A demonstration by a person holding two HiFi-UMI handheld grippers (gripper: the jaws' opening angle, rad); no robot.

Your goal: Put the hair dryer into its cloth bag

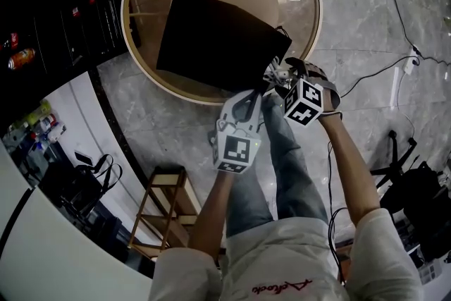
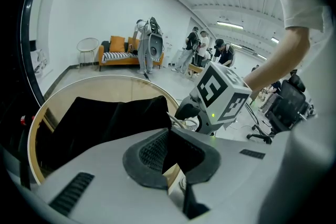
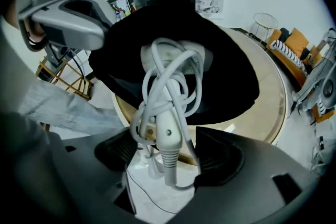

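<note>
A black cloth bag [image 1: 218, 39] lies flat on a round wooden bench [image 1: 141, 61], with its mouth at the bench edge nearest the person. The left hand-held gripper [image 2: 169, 152] is closed tight on the rim of the bag's mouth, and black cloth is pinched between its pads. The right hand-held gripper [image 3: 170, 152] stands wide apart. The white hair dryer [image 3: 168, 131] has its handle between those jaws, with a gap on either side. Its cord [image 3: 157, 76] is wound in loops around the handle. The dryer's head sits in the bag's mouth, and the handle and cord stick out past the bench edge.
</note>
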